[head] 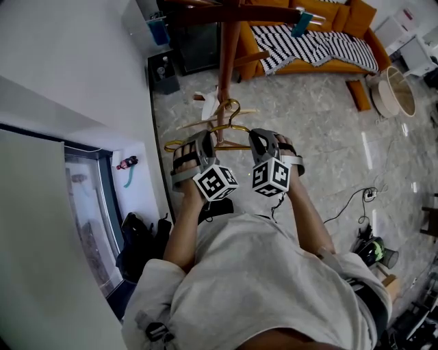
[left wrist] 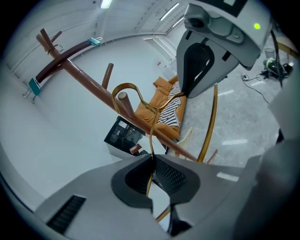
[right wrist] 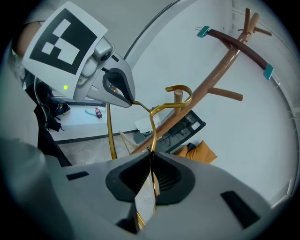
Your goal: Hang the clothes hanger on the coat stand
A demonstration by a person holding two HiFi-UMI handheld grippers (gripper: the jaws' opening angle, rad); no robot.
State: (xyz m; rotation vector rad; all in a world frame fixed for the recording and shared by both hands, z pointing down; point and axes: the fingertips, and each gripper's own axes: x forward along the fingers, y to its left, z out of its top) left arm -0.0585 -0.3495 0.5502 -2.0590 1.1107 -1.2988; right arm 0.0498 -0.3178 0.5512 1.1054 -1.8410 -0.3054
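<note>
I'm clenching the ribbed, black-lined left gripper (left wrist: pixel 152 161) and right gripper (right wrist: pixel 151 159) on a thin, glossy gold wire hanger (left wrist: pixel 126 86), its curved hook sitting beside the smooth brown round-pegged stand (left wrist: pixel 84 77).

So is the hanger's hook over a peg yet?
Over it: both gripper views show the gold hook arcing around the short peg. Resting on it? Cannot tell; left tool and right tool grip the hanger.

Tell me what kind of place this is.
Most likely a home living room, or a mock-up of one. There is an orange sofa with a striped throw, a wooden coat stand and a glossy stone-tile floor.
</note>
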